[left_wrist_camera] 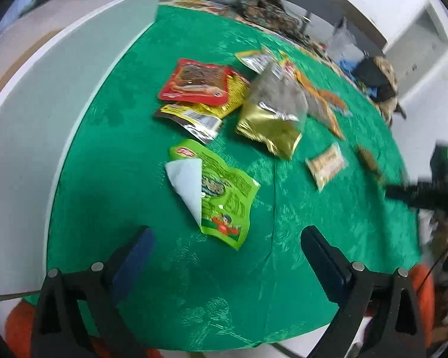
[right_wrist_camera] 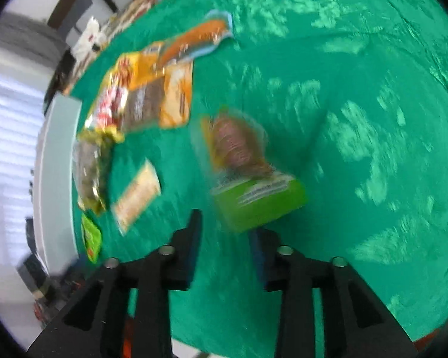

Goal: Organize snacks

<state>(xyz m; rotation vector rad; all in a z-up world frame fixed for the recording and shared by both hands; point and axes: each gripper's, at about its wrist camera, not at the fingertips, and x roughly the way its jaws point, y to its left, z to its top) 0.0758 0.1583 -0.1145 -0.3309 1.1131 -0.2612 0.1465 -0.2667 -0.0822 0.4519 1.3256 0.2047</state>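
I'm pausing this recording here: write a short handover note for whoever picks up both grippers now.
Left gripper: open, empty, above the green cloth, near the green snack packet.
Right gripper: jaws partly open; the green-based cookie packet sits just ahead of them, and blur hides whether the pads touch it.
Snacks: red packet, yellow packet and gold bag lie loosely piled mid-cloth, beside the white bin; a small beige packet lies apart.
Done: nothing visibly sorted.
Left: probably gather every packet.

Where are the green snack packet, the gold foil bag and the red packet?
green snack packet [left_wrist_camera: 224,197], left wrist view, printed front
gold foil bag [left_wrist_camera: 268,128], left wrist view, gold lower half
red packet [left_wrist_camera: 197,82], left wrist view, centre
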